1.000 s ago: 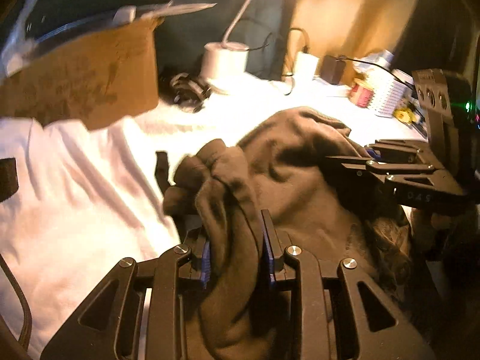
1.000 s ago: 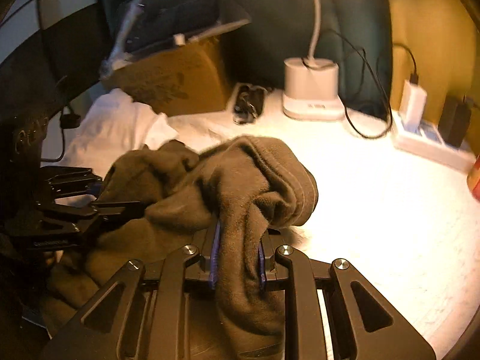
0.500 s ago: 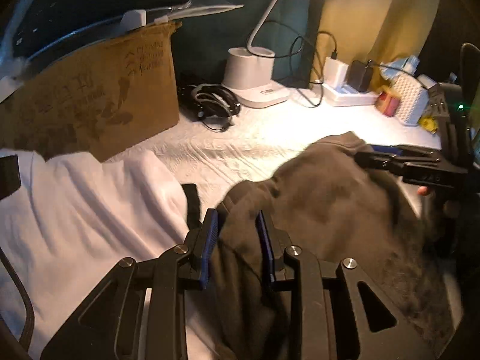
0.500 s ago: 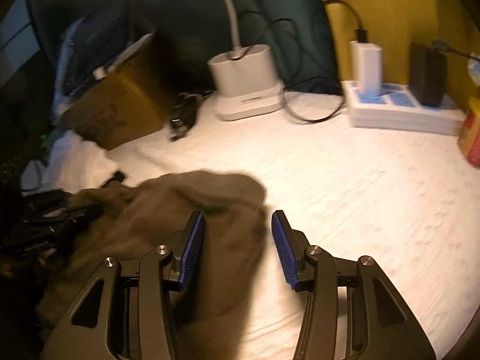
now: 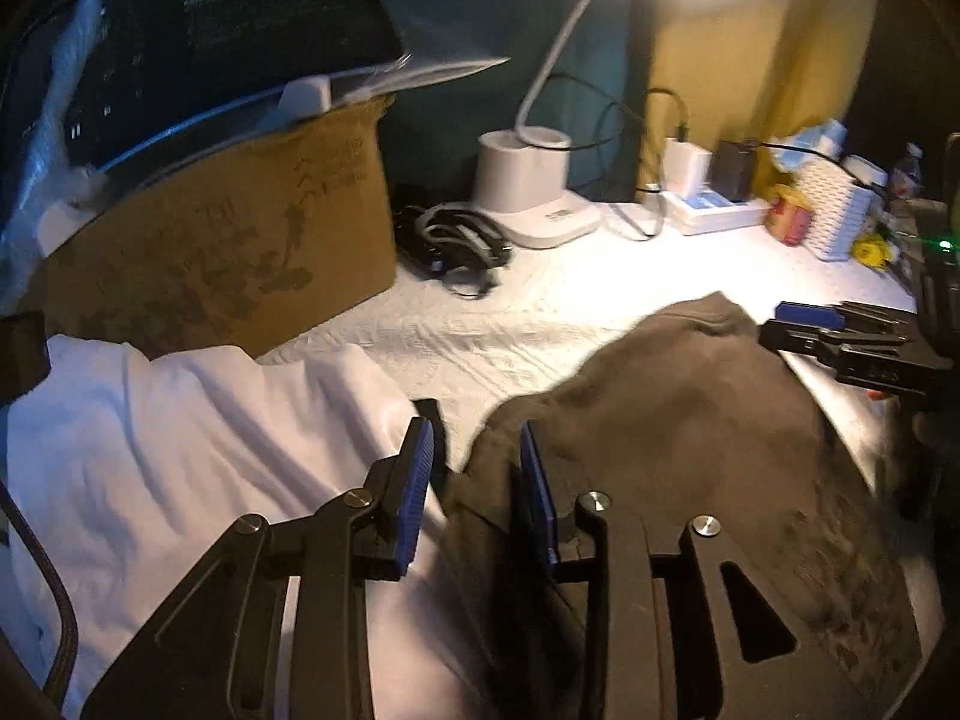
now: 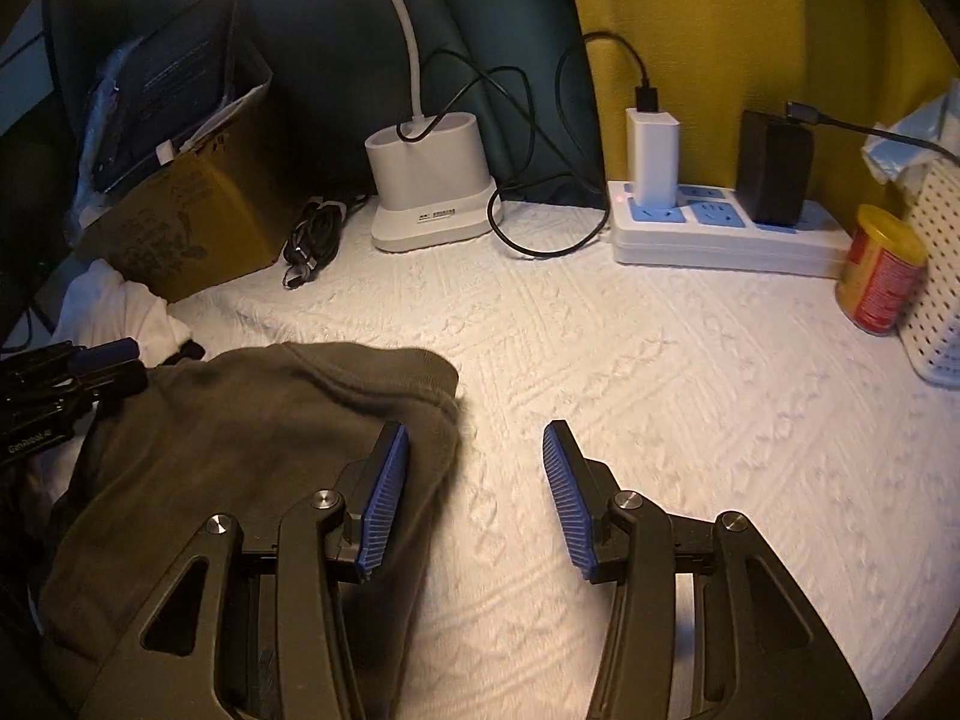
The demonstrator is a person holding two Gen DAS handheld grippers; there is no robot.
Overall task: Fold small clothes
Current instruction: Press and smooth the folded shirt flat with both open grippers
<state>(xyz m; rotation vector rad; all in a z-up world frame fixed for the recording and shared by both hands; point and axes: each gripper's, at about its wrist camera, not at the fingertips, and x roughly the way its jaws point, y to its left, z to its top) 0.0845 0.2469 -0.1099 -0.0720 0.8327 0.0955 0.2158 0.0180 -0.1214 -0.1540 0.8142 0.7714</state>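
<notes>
Left gripper [image 5: 474,483] fills the bottom of the left wrist view, its jaws opening; the edge of the olive-brown garment [image 5: 678,414] lies between the blue pads [image 5: 414,492], which no longer press it. That garment spreads over the lower right, a white cloth [image 5: 180,450] lies at lower left, and a cardboard box [image 5: 240,240] stands at left.

In the right wrist view, the right gripper [image 6: 474,498] stands spread wide over the bare white textured tabletop [image 6: 690,390], gripping nothing. Its left pad overlaps the garment's right edge at lower left. A power strip [image 6: 720,234] sits at upper right.
</notes>
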